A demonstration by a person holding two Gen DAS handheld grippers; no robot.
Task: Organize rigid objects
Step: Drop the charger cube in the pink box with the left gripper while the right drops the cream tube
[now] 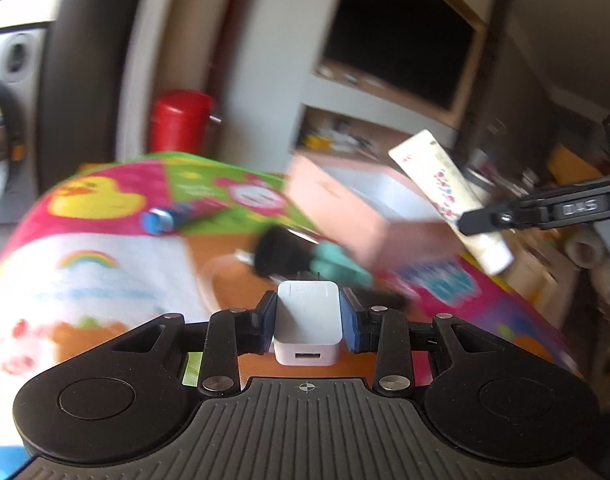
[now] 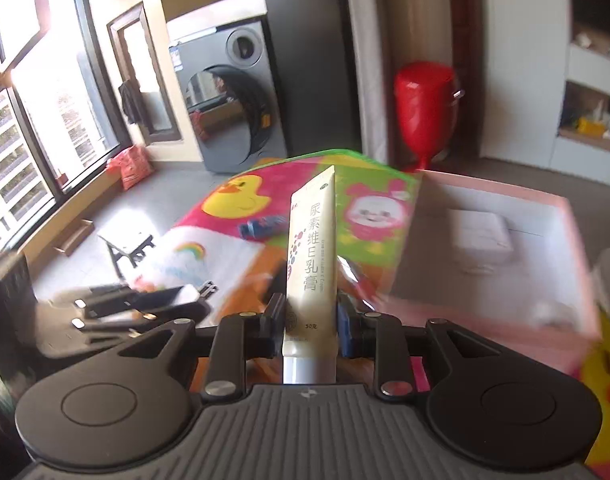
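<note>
Cartoon-printed mat (image 2: 241, 200) covered the table, with a pink box (image 2: 561, 216) standing open on it. Right gripper (image 2: 309, 326) pinched a cream tube (image 2: 311, 256) upright beside that box. Left gripper (image 1: 308, 322) clamped a white USB charger (image 1: 307, 324) above the mat.

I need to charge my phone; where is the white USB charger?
The white USB charger is clamped in the left gripper, above the colourful mat.
</note>
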